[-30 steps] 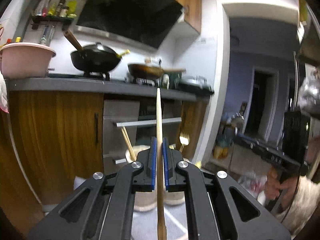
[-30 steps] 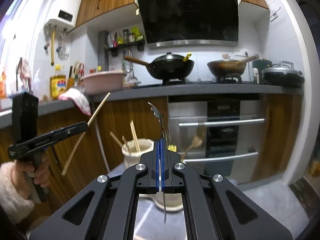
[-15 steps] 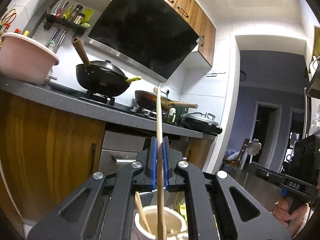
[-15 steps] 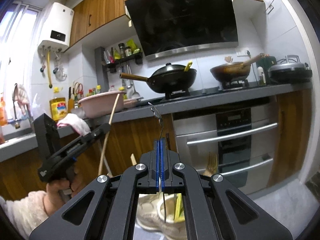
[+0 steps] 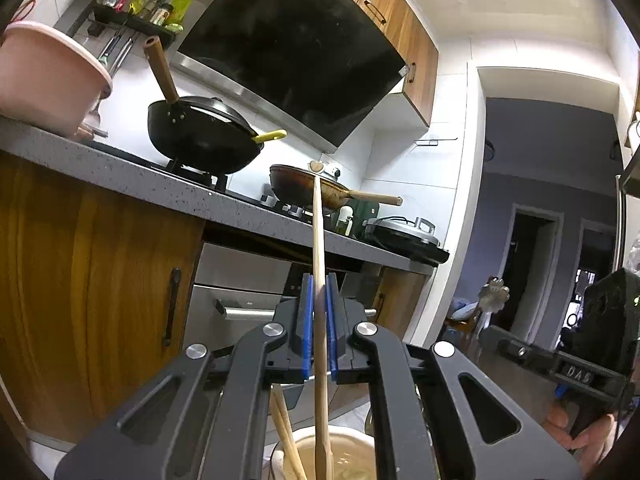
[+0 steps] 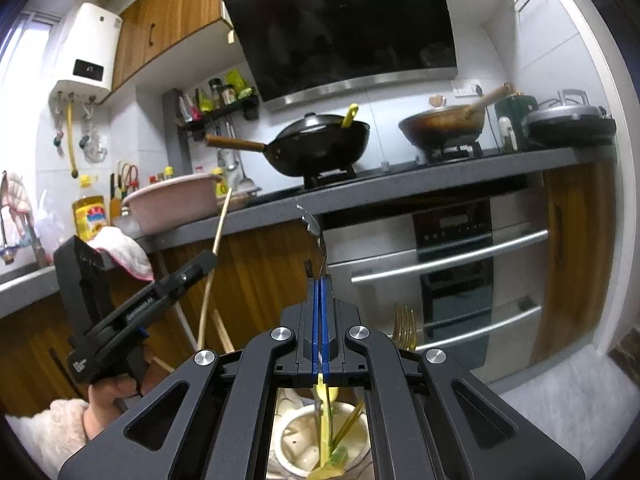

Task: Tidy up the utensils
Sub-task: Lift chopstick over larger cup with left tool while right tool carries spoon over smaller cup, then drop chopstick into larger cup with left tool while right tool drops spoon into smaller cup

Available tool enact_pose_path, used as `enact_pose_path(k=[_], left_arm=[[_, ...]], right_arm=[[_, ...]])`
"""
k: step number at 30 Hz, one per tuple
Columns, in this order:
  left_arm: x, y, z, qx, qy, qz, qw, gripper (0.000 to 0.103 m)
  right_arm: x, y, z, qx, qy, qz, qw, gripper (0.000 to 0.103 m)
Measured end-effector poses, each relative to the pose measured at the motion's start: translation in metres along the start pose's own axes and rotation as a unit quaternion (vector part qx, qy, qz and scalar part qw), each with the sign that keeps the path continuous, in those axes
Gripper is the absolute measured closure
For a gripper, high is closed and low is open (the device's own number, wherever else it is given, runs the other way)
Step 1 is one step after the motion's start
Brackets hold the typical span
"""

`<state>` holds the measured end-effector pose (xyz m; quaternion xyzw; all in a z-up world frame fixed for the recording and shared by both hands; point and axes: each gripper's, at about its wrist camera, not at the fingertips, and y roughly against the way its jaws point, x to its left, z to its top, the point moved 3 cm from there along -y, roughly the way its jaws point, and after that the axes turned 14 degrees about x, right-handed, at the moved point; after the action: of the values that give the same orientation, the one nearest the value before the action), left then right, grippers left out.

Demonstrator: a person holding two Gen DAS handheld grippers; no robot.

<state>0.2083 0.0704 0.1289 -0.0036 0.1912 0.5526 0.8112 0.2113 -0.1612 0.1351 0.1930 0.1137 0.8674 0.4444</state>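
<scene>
Both tools (image 5: 319, 300) (image 6: 320, 308) upright above holder (image 6: 296, 436).

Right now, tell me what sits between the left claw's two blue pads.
A wooden chopstick stands upright between the left claw pads, its lower end reaching into the cream utensil holder below. The left wrist view shows this.

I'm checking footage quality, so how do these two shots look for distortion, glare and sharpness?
Left wrist view: strong fisheye bend in the countertop, dark corners, the chopstick sharp in the left gripper. Right wrist view: same curvature, window glare at upper left, the right gripper and cream holder sharp.
</scene>
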Motion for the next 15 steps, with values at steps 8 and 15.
enact_pose_path(k=[8, 15], left_arm=[[0.003, -0.005, -0.008, 0.014, -0.009, -0.016, 0.9997, 0.097], [0.004, 0.003, -0.014, 0.030, -0.023, -0.024, 0.9990, 0.097]], right_arm=[[-0.007, -0.012, -0.019, 0.017, 0.000, 0.004, 1.000, 0.101], [-0.012, -0.016, -0.032, 0.036, -0.002, 0.003, 0.999, 0.101]])
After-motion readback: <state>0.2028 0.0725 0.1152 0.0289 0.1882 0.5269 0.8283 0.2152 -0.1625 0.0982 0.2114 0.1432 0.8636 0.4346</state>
